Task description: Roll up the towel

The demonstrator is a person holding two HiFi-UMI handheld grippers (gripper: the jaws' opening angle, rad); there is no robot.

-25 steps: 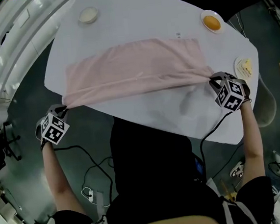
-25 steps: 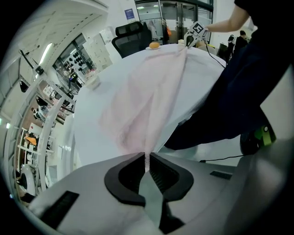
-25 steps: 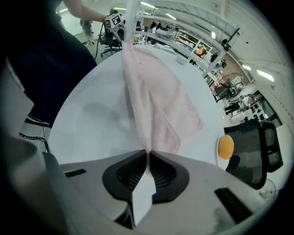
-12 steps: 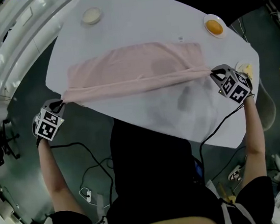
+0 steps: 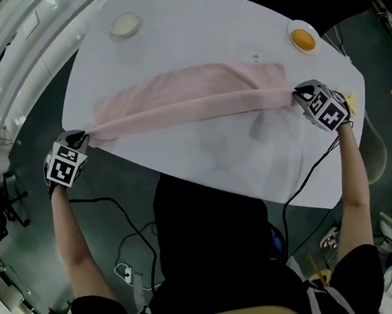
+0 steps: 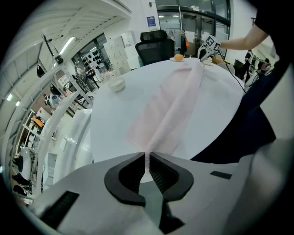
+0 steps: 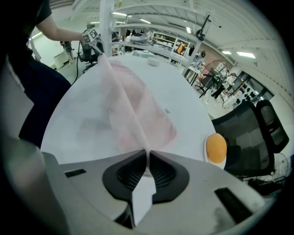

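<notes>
The left claw (image 5: pixel 82 138) and right claw (image 5: pixel 298 94) each pinch a near corner of the pink towel (image 5: pixel 190 95) — its front edge lifted over the rest on the desk (image 5: pixel 191 36). Rolling looks barely started — most remains.

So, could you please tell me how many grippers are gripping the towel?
2. The left gripper is shut on the towel's left end; the right gripper is shut on its right end.
</notes>
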